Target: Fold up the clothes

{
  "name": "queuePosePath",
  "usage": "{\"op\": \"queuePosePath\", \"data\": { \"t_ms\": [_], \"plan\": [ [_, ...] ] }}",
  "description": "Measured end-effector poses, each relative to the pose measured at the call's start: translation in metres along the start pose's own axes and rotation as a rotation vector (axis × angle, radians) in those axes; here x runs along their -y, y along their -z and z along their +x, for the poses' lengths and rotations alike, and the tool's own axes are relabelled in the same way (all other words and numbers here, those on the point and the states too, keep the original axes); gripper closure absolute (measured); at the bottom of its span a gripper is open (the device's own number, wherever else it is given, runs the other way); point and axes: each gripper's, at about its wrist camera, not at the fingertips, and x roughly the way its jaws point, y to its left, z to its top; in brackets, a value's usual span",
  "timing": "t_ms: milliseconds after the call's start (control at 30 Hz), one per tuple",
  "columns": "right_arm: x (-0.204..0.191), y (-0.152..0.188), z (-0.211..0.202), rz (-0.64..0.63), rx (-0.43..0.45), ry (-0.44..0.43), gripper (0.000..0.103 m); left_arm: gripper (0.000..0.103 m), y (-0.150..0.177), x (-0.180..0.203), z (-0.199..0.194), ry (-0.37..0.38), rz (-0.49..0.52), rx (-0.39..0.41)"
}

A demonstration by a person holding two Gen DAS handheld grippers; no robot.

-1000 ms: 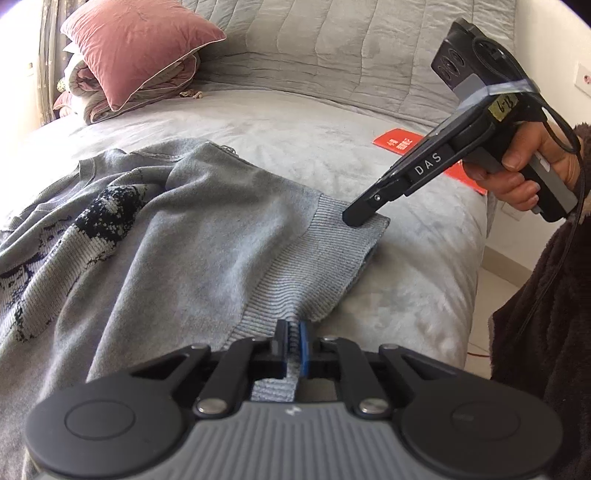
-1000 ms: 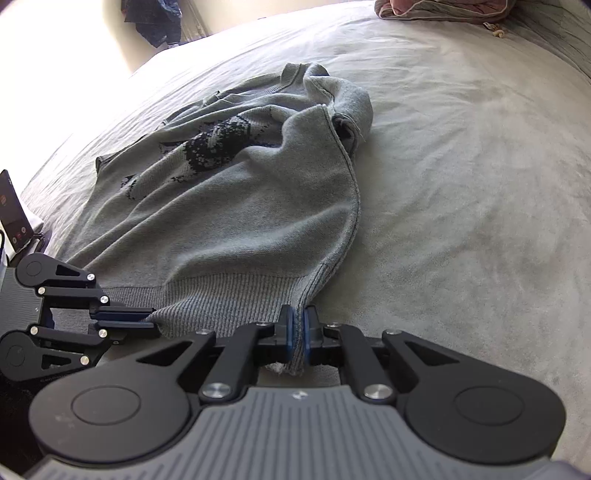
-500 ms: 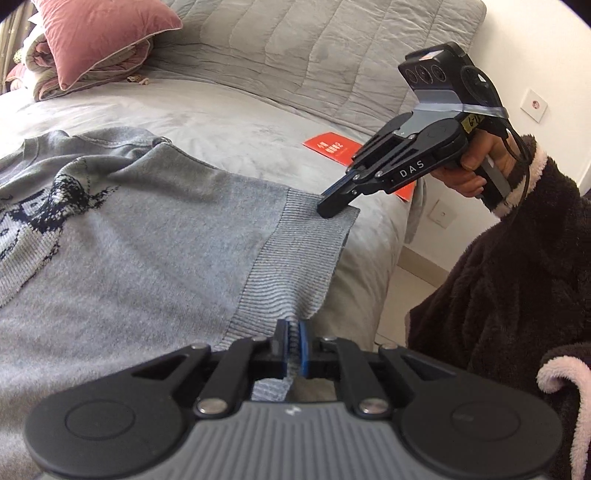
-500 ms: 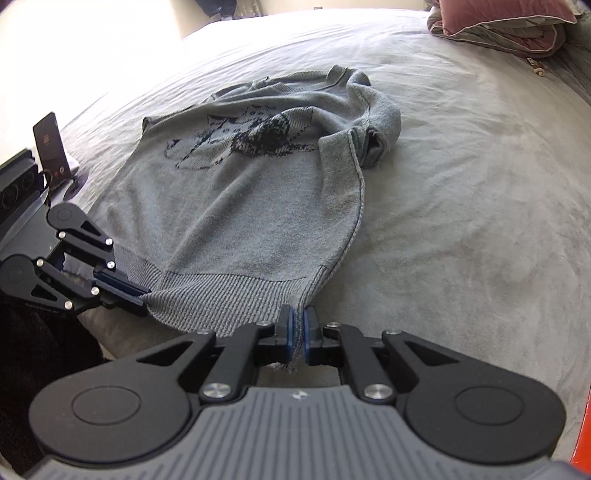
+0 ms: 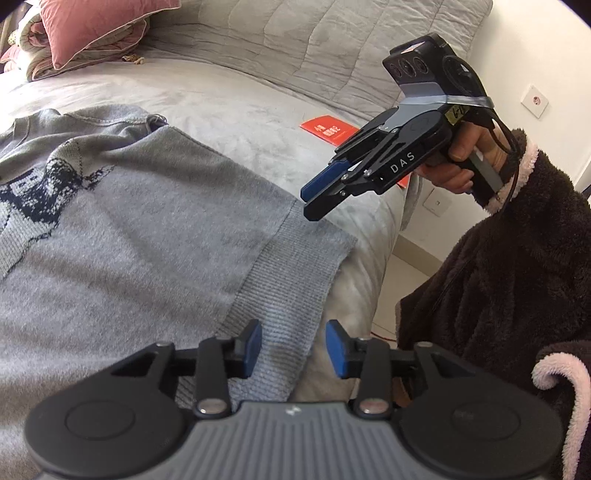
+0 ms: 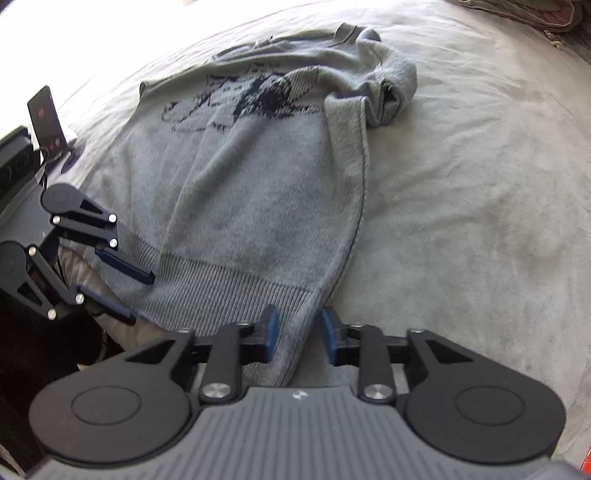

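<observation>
A grey knit sweater (image 5: pixel 147 240) with a dark navy pattern lies flat on the bed, its ribbed hem at the bed's near edge. My left gripper (image 5: pixel 294 349) is open, and the hem lies loose between its blue pads. My right gripper (image 5: pixel 309 204) hovers open, a little above the hem's far corner, held by a hand. In the right wrist view the sweater (image 6: pixel 266 192) stretches away, one sleeve bunched at the top right. The right gripper (image 6: pixel 299 332) stands open around the hem's corner edge. The left gripper (image 6: pixel 140 298) is open at the other hem corner.
The grey bed cover (image 6: pixel 461 184) spreads to the right. A pink pillow (image 5: pixel 92 26) and a quilted headboard (image 5: pixel 332 48) are at the far end. A red booklet (image 5: pixel 328 129) lies near the bed edge. A phone (image 6: pixel 46 118) stands at the left. A dark fleece sleeve (image 5: pixel 498 295) is close by.
Both grippers were shut on the hem and have opened, letting it go. The sweater was drawn toward the bed edge and now lies flatter. The right gripper has lifted off the corner.
</observation>
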Motion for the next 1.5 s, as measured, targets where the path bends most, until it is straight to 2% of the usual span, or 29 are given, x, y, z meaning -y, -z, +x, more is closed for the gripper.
{"op": "queuePosePath", "data": {
  "t_ms": [133,233,333,500,667,967,1233,1300,1367,1467,1500],
  "plan": [
    [0.013,-0.011,-0.006,0.094,0.086,-0.043,0.056,0.059,-0.006,-0.009,-0.009,-0.025,-0.040,0.049],
    [0.021,-0.019,-0.003,0.166,0.128,-0.044,0.056,0.057,-0.011,-0.017,-0.016,-0.056,-0.072,0.087],
    [0.033,-0.031,0.003,0.286,0.184,-0.066,0.056,0.052,-0.017,-0.030,-0.017,-0.142,-0.124,0.122],
    [0.052,-0.053,0.019,0.478,0.283,-0.100,0.056,0.052,-0.028,-0.055,-0.017,-0.297,-0.217,0.166],
    [0.059,-0.080,0.041,0.591,0.334,-0.110,0.056,0.052,-0.034,-0.082,-0.017,-0.417,-0.279,0.182],
    [0.060,-0.116,0.081,0.723,0.368,-0.088,0.056,0.052,-0.031,-0.126,-0.032,-0.510,-0.402,0.204],
    [0.065,-0.115,0.083,0.869,0.488,-0.081,0.056,0.052,-0.018,-0.151,-0.048,-0.570,-0.493,0.217],
    [0.062,-0.115,0.081,0.865,0.527,-0.068,0.060,0.052,-0.015,-0.156,-0.052,-0.584,-0.515,0.224],
    [0.056,-0.117,0.080,0.844,0.558,-0.057,0.078,0.052,-0.013,-0.159,-0.056,-0.596,-0.533,0.232],
    [0.046,-0.121,0.077,0.782,0.594,-0.028,0.087,0.052,-0.011,-0.164,-0.060,-0.612,-0.552,0.235],
    [0.041,-0.123,0.076,0.750,0.605,-0.013,0.088,0.052,-0.010,-0.165,-0.061,-0.615,-0.558,0.234]
  ]
}}
